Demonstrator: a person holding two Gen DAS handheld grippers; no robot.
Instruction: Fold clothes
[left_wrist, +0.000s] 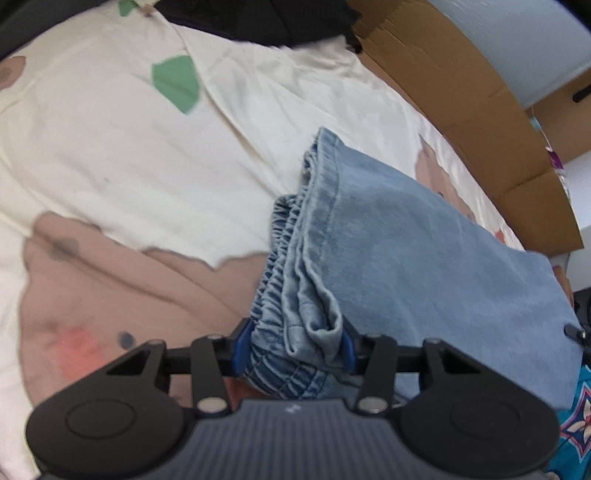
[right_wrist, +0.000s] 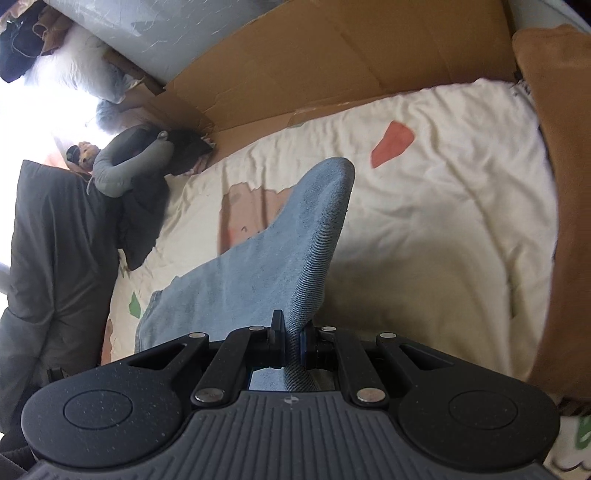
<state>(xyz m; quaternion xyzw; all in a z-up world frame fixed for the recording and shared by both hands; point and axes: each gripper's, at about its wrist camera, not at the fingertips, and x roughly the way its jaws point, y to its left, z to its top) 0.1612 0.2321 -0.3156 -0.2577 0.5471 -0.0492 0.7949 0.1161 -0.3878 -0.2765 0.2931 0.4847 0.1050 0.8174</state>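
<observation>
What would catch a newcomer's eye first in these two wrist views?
The folded light-blue jeans, held over the cream patterned bedspread. The left tongs clamp a thick bundle of them at the elastic waistband, and the right tongs pinch a thin denim fold. Brown cardboard lines the far side of the bed.

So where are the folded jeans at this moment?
The folded jeans are held between both tools above the cream bedsheet: the left tool grips the thick waistband end, the right tool pinches a fold.
</observation>
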